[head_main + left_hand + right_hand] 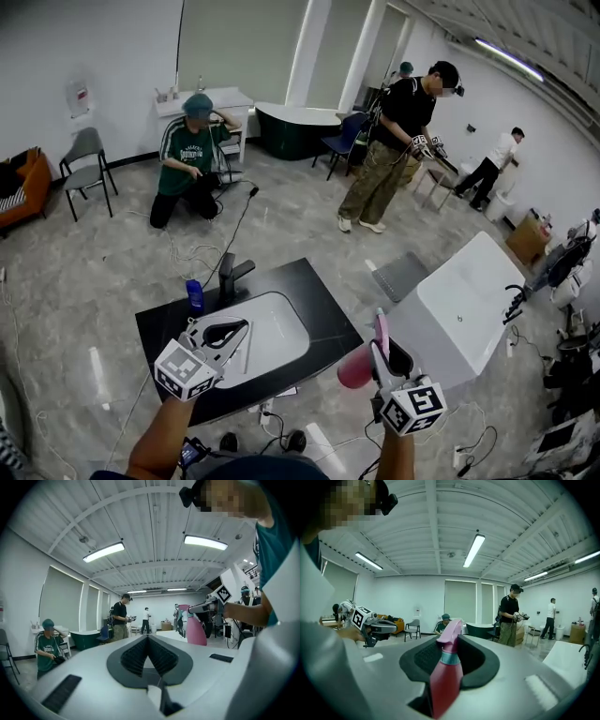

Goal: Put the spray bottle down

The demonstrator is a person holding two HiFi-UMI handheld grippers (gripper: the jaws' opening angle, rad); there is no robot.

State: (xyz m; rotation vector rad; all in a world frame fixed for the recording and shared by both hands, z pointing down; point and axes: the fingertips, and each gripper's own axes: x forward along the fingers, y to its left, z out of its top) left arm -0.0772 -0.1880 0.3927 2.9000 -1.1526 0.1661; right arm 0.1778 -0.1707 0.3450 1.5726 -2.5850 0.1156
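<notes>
A pink spray bottle (355, 367) with a pale blue collar hangs in the air, with my right gripper (382, 352) shut on it. In the right gripper view the bottle (446, 677) stands upright between the dark pads (474, 660), its pink nozzle rising above them. My left gripper (238, 329) is over the white sink (281, 339); its jaws meet at the tips and hold nothing (148, 638). From the left gripper view the bottle (195, 629) shows to the right, held off any surface. The right gripper view shows the left gripper (378, 629) at the left.
The sink sits in a black counter (323, 309) with a black faucet (229, 274) and a blue bottle (195, 296). A white bathtub (469, 309) lies to the right. A kneeling person (191, 157), a standing person (394, 141) and a grey chair (86, 171) are farther back.
</notes>
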